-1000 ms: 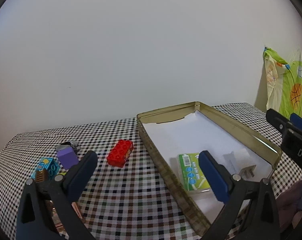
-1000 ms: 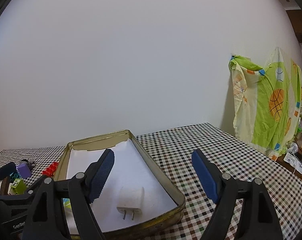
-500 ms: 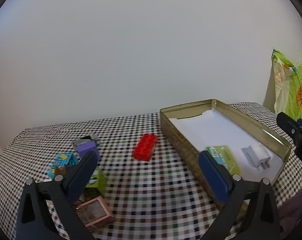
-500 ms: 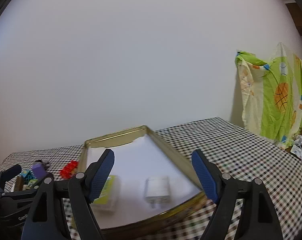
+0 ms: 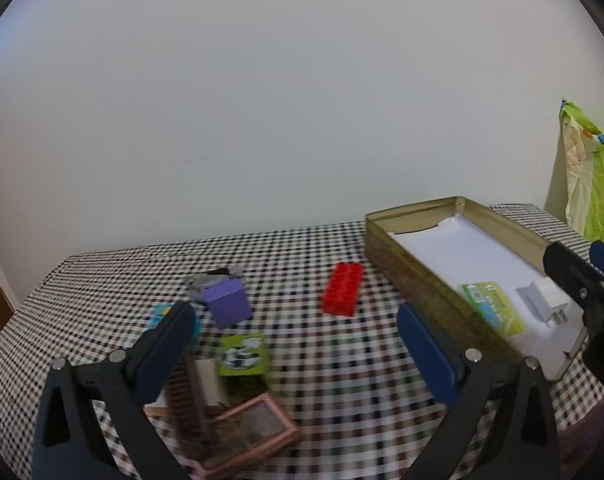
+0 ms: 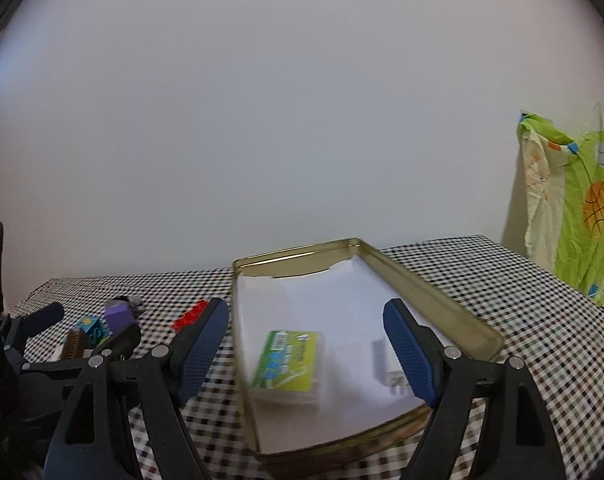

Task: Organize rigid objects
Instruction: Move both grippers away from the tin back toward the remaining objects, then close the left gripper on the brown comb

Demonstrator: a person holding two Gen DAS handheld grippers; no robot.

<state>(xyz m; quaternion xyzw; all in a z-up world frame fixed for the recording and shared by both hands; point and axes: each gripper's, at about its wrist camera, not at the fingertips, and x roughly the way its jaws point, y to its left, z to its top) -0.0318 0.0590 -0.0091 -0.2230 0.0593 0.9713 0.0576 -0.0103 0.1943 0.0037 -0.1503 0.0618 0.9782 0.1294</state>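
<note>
A gold metal tin (image 5: 386,258) (image 6: 442,298) lined with white paper holds a green card box (image 5: 492,308) (image 6: 290,360) and a white charger plug (image 5: 546,302) (image 6: 386,362). On the checked cloth left of the tin lie a red brick (image 5: 342,288) (image 6: 188,316), a purple cube (image 5: 226,302) (image 6: 118,314), a green cube (image 5: 244,356), a pink-framed box (image 5: 250,430), a brown comb (image 5: 190,404) and a blue block (image 5: 160,316). My left gripper (image 5: 296,348) hangs open over this pile, empty. My right gripper (image 6: 304,350) is open above the tin's near end, holding nothing.
The table (image 6: 522,320) with its black-and-white checked cloth meets a plain white wall. A green and yellow printed cloth (image 6: 574,200) hangs at the right. In the left wrist view the other gripper's finger (image 5: 578,276) pokes in over the tin's right end.
Both hands have slid left across the table. In the left wrist view the tin has drifted right and the loose pile has come in under the fingers. Both jaws stayed equally wide.
</note>
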